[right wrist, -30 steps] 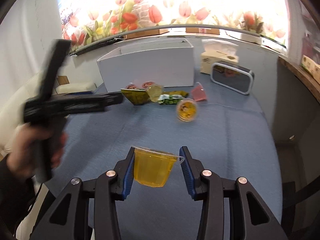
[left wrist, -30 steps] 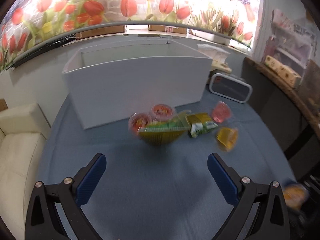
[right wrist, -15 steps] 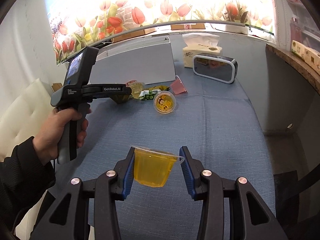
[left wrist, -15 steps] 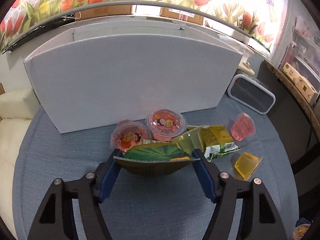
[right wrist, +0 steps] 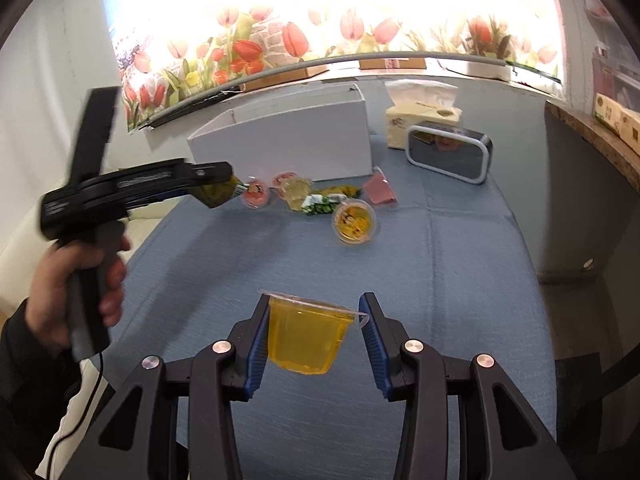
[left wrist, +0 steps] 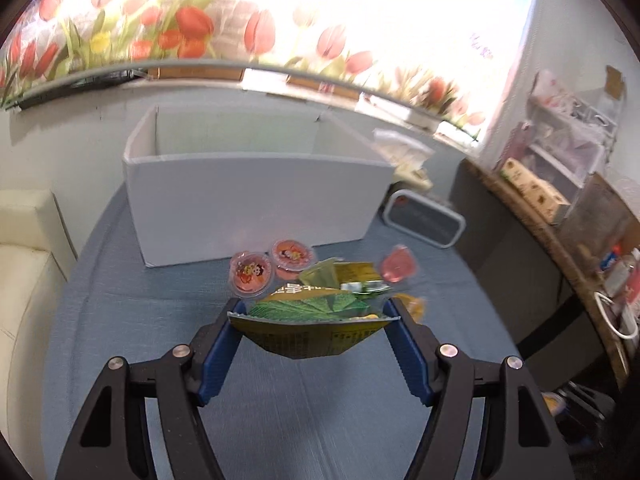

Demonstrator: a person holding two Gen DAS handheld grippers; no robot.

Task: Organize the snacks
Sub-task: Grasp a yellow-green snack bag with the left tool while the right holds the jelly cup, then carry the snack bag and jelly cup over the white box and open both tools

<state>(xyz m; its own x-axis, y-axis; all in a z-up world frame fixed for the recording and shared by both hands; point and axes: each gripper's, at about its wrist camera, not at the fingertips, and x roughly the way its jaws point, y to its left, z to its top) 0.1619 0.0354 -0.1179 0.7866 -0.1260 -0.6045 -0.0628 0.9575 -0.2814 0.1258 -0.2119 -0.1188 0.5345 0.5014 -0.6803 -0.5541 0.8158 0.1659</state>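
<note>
My left gripper (left wrist: 314, 316) is shut on a green and yellow snack packet (left wrist: 312, 328) and holds it above the blue cloth, short of the white box (left wrist: 256, 196); it also shows in the right wrist view (right wrist: 224, 192). My right gripper (right wrist: 314, 320) is shut on a yellow jelly cup (right wrist: 306, 334) above the near part of the table. Two red jelly cups (left wrist: 252, 272), a small green packet (left wrist: 360, 276), a pink jelly cup (left wrist: 398, 266) and a yellow jelly cup (right wrist: 354, 220) lie in front of the box.
A black clock (right wrist: 448, 156) and a tissue box (right wrist: 420, 120) stand right of the white box. A cream sofa (left wrist: 20, 264) lies at the left. A wooden shelf (left wrist: 552, 216) with boxes runs along the right. The table edge (right wrist: 532, 320) drops off on the right.
My left gripper has closed on the green and yellow packet and lifted it back from the pile. My right gripper still holds the yellow jelly cup, little moved.
</note>
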